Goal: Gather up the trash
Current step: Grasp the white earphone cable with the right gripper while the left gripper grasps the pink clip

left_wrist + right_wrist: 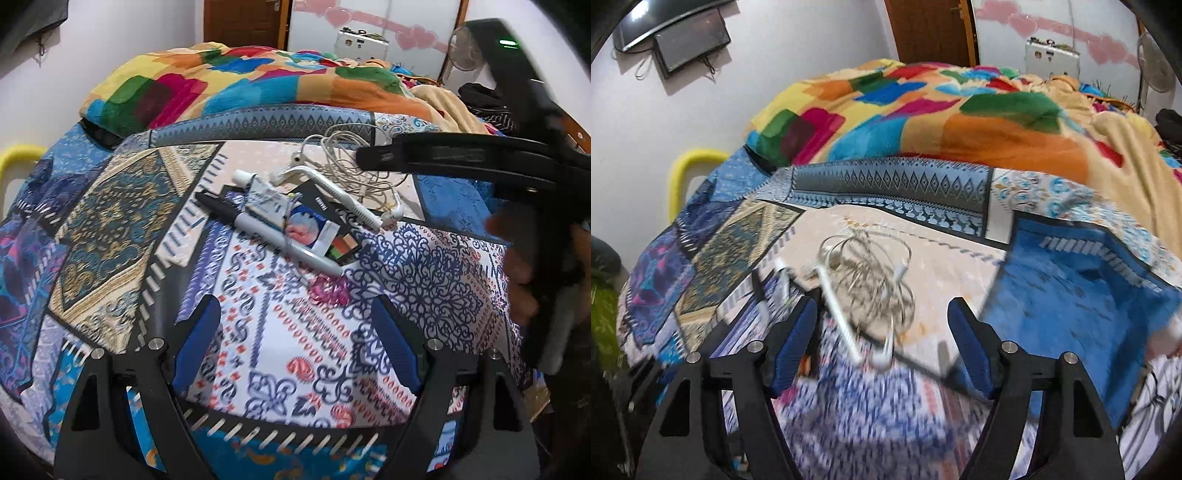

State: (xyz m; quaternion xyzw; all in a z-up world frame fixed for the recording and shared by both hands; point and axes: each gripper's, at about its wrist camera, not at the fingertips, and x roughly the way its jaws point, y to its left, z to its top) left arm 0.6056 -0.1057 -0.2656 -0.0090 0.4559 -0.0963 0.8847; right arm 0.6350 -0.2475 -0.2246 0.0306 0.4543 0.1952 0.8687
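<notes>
Two grippers over the patterned bedspread [295, 332], both with jaws apart and nothing between them. The left gripper [297, 347] faces a small heap just ahead: a pen [258, 229] lying slantwise, a crumpled tube [258, 192], a dark card [325, 225]. The right gripper [882, 347] sits nearer the tangled white cable [868, 280], which lies straight ahead of its fingers. Its view is blurred, so the white stick [838, 314] there may be a toothbrush. Only the left view shows the heap clearly, plus the right gripper crossing above.
</notes>
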